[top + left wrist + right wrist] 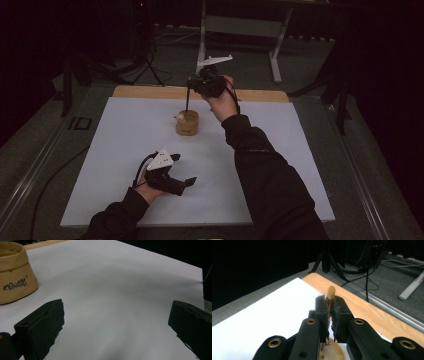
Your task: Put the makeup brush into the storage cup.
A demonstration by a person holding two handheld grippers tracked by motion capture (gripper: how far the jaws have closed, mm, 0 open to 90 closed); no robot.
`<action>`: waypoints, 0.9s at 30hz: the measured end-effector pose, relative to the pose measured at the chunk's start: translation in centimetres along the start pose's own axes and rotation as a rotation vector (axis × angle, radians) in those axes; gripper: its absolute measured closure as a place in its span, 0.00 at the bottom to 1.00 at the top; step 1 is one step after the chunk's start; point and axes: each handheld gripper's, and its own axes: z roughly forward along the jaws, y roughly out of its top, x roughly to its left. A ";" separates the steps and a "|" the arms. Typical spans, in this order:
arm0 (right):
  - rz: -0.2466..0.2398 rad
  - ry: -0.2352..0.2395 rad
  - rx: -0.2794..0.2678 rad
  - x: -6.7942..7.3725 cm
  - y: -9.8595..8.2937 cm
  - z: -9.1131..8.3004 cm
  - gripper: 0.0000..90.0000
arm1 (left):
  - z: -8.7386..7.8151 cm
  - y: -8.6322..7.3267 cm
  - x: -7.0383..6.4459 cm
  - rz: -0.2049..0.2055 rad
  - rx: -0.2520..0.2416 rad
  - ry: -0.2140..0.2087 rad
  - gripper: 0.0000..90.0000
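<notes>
black jaws of the left gripper (pixel 115 325) are seen closest, spread wide with nothing between them, held low over the white sheet (pixel 120 280). ahead of this claw and to its left stands a tan pot (pixel 15 277), well apart from it; bare sheet is seen ahead and to its right as far as the sheet's edge.

further right, the right gripper (pixel 331 312) is held above that pot (pixel 187 122) with its jaws pressed shut on a thin stick (pixel 331 293), whose rounded yellowish end rises just past the jaw tips. below the claw, the stick (pixel 186 100) is seen running straight down into the pot's mouth.

the work is judged to be midway: the stick is gripped and at least partly inside the pot, but not yet let go. beyond this claw a wooden table edge (pixel 352 302) is seen, then floor and cables; open room is left on every side of the pot.
</notes>
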 end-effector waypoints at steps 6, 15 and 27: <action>0.008 -0.015 0.039 -0.2 -1.1 1.3 0.93 | -0.1 0.0 0.1 -0.004 0.004 -0.004 0.01; 0.029 -0.039 0.103 -0.8 -2.2 2.8 0.93 | 0.0 0.0 0.1 -0.011 0.005 -0.011 0.01; 0.019 -0.023 0.161 -0.7 -3.2 4.1 0.93 | -0.1 0.0 0.2 -0.013 0.000 -0.006 0.01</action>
